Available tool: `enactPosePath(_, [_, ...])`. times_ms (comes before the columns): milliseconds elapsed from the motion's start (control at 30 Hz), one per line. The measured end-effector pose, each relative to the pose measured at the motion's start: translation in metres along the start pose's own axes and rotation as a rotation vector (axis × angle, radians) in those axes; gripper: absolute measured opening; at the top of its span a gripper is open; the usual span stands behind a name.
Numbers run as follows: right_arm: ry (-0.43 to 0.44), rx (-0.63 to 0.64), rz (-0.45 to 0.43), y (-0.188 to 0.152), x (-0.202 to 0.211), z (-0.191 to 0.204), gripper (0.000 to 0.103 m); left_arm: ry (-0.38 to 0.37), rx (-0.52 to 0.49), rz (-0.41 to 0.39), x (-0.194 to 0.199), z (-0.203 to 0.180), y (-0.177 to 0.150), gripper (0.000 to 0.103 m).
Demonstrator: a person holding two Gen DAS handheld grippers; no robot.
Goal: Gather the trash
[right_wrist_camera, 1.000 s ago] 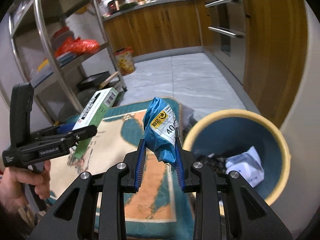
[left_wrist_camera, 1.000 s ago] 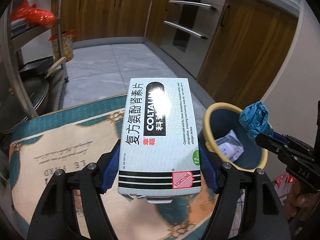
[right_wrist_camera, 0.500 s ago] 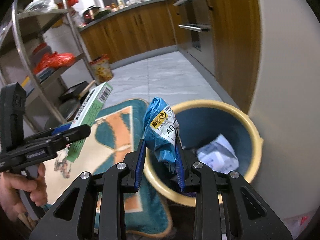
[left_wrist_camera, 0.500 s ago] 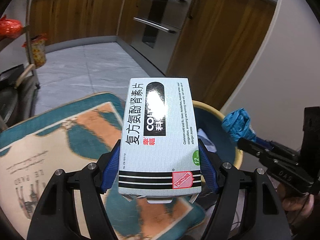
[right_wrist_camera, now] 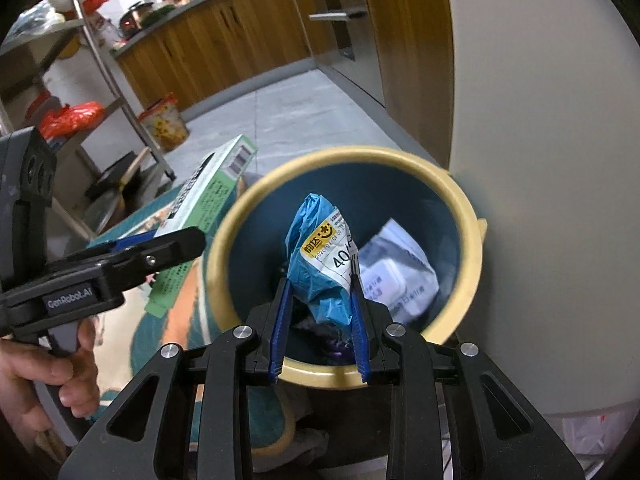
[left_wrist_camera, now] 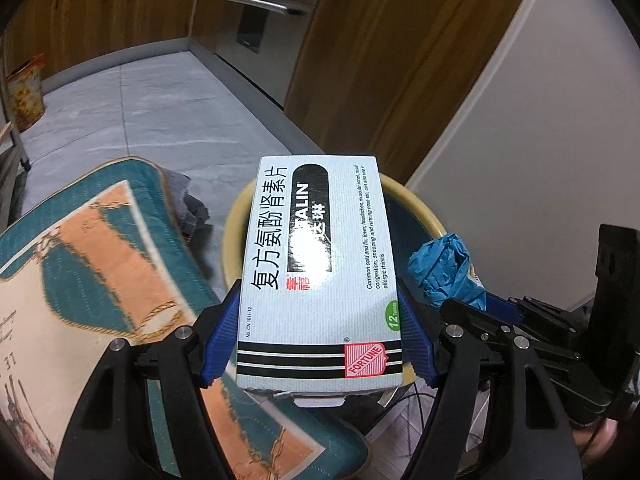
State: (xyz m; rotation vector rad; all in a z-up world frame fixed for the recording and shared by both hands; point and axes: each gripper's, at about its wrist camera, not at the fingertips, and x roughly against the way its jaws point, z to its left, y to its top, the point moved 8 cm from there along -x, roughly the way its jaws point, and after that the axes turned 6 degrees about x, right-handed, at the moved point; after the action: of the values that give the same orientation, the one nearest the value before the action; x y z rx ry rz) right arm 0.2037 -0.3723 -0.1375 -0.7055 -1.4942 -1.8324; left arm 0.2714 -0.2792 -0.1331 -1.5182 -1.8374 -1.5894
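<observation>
My left gripper (left_wrist_camera: 318, 312) is shut on a white medicine box (left_wrist_camera: 316, 268) with black Chinese lettering, held above the near left rim of the yellow bin (left_wrist_camera: 234, 240). My right gripper (right_wrist_camera: 320, 292) is shut on a crumpled blue plastic mail bag (right_wrist_camera: 320, 256) and holds it over the open mouth of the yellow bin (right_wrist_camera: 468, 264), whose inside is dark blue. A white packet (right_wrist_camera: 396, 272) lies inside the bin. The left gripper with the box (right_wrist_camera: 200, 216) shows at the left in the right wrist view; the blue bag (left_wrist_camera: 444, 268) shows at the right in the left wrist view.
A teal and orange rug (left_wrist_camera: 100, 272) lies left of the bin on the grey tile floor (left_wrist_camera: 160, 112). A white wall (right_wrist_camera: 540, 120) stands right behind the bin. Wooden cabinets (left_wrist_camera: 380, 60) and an oven run along the far side. A metal rack (right_wrist_camera: 100, 80) stands at the left.
Both grippers have moved right toward the bin. The blue bag is now over the bin's mouth and the medicine box is over its near rim. Both grips hold.
</observation>
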Motion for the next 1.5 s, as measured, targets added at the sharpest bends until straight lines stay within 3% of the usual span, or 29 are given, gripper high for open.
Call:
enactPosePath(267, [0.003,-0.014,0.05,-0.008,-0.016,-0.004,0.03,-0.009,-0.013,0.056,-0.023,-0.003,-0.008,0.071])
enactPosePath(433, [-0.004,-0.004,0.051,-0.008,-0.019,-0.001,0.043,-0.01,-0.009,0.065,-0.023,-0.001,-0.009,0.073])
enactPosePath(500, [-0.006,0.002,0.049,-0.007,-0.018,-0.001,0.046,-0.014,-0.009,0.052,-0.019,0.001,-0.006,0.079])
enactPosePath(733, [-0.014,-0.014,0.028,-0.008,-0.007,-0.006,0.057,-0.01,-0.002,0.028,-0.006,0.003,-0.003,0.082])
enactPosePath(867, [-0.014,-0.006,0.003,-0.006,0.004,-0.004,0.062,0.004,0.001,0.001,0.008,0.008,0.001,0.086])
enactPosePath(933, [-0.014,0.001,-0.02,-0.004,0.013,-0.001,0.072,0.0,-0.002,-0.02,0.021,0.006,0.0,0.086])
enactPosePath(1033, [-0.012,0.008,-0.048,-0.004,0.026,0.004,0.078,0.015,-0.026,-0.058,0.044,0.004,-0.001,0.086])
enactPosePath(1300, [-0.027,0.045,-0.134,-0.011,0.065,0.018,0.087,0.065,-0.094,-0.155,0.086,-0.008,-0.002,0.097])
enactPosePath(1500, [-0.077,0.048,-0.189,-0.017,0.086,0.014,0.092,0.094,-0.121,-0.185,0.105,-0.014,-0.013,0.097])
